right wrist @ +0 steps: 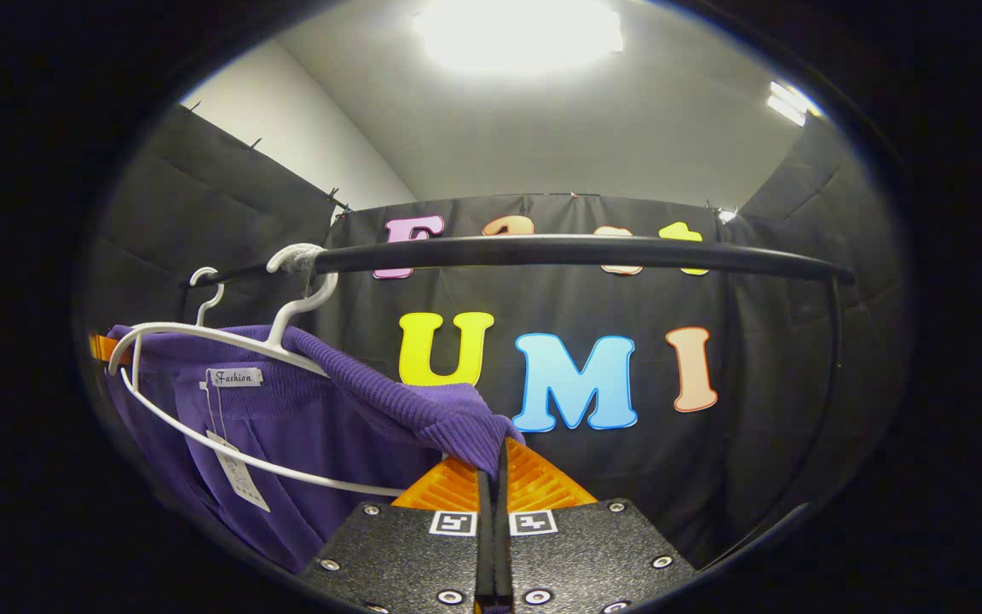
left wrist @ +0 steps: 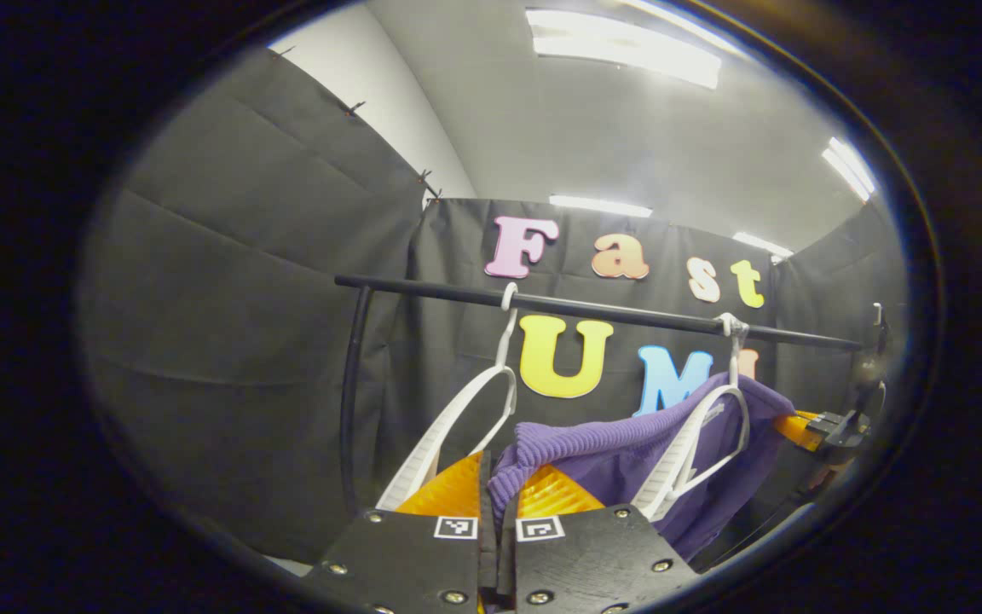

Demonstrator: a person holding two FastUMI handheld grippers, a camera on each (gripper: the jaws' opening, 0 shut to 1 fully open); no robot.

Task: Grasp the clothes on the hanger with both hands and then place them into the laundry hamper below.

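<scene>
Both grasps are made: the left gripper [left wrist: 498,499] and the right gripper [right wrist: 492,482] each pinch a ribbed edge of the purple garment [right wrist: 286,426]. Beyond the jaws it drapes over its white hanger [right wrist: 201,341] on the rail [right wrist: 559,252]. Removal and hamper placement remain.

A small white label [right wrist: 235,376] with dark writing sits inside the purple knitted garment [right wrist: 355,426]. A white paper tag [right wrist: 239,479] hangs below it.

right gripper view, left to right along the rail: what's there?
Small hook → purple garment's hanger → garment's ribbed edge pinched in the right claw → bare rail → rail's right post.
</scene>
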